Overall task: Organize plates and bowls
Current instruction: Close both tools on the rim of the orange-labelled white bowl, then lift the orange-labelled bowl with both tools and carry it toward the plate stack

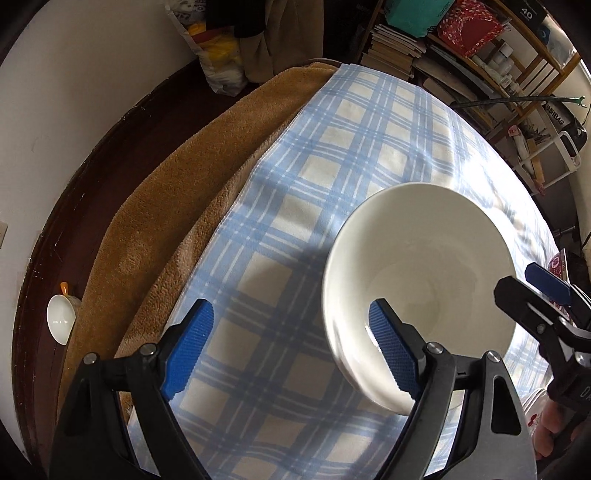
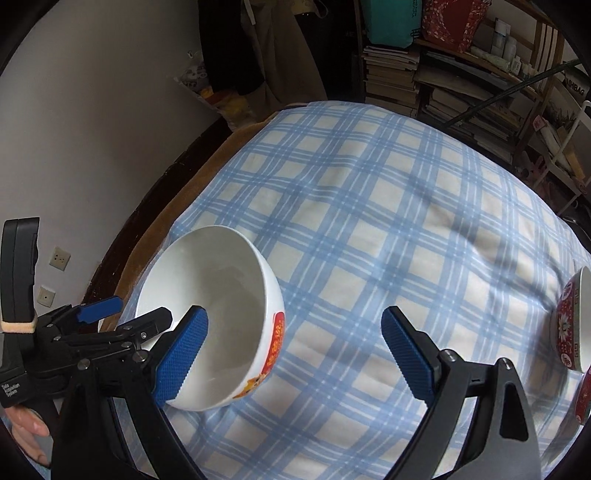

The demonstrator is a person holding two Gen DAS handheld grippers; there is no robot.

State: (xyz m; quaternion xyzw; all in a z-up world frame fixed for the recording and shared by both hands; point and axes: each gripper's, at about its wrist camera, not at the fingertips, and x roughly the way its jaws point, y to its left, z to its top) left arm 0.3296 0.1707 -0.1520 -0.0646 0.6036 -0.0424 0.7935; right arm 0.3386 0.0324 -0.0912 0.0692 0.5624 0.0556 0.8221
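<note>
I see one blue-and-white checked cloth (image 1: 332, 155) covering the bed, and I take it as my landmark; one tan fleece blanket (image 1: 155, 206) lies under it, showing along its left edge.

On the cloth I count one white bowl (image 2: 221, 295) with orange-red print on its outer wall, sitting near the cloth's left edge. Two red patterned bowls (image 2: 569, 325) stand at the cloth's right edge, one cut off by the frame. Off the cloth, left of the blanket on the dark floor, is one small white cup (image 1: 61, 319) with an orange handle.

My left gripper (image 1: 291, 325) has its blue pads spread wide, nothing between them; its right pad overlaps the white bowl's near rim in the view, and I cannot tell whether it touches. My right gripper (image 2: 295, 328) is also spread wide over bare cloth, its left pad in front of the same bowl's near side.

Beyond the cloth's far right corner, on the shelves, I read "40" (image 1: 527, 14) on a dark box and "ASHBAG" (image 2: 575, 85) on a bag.
</note>
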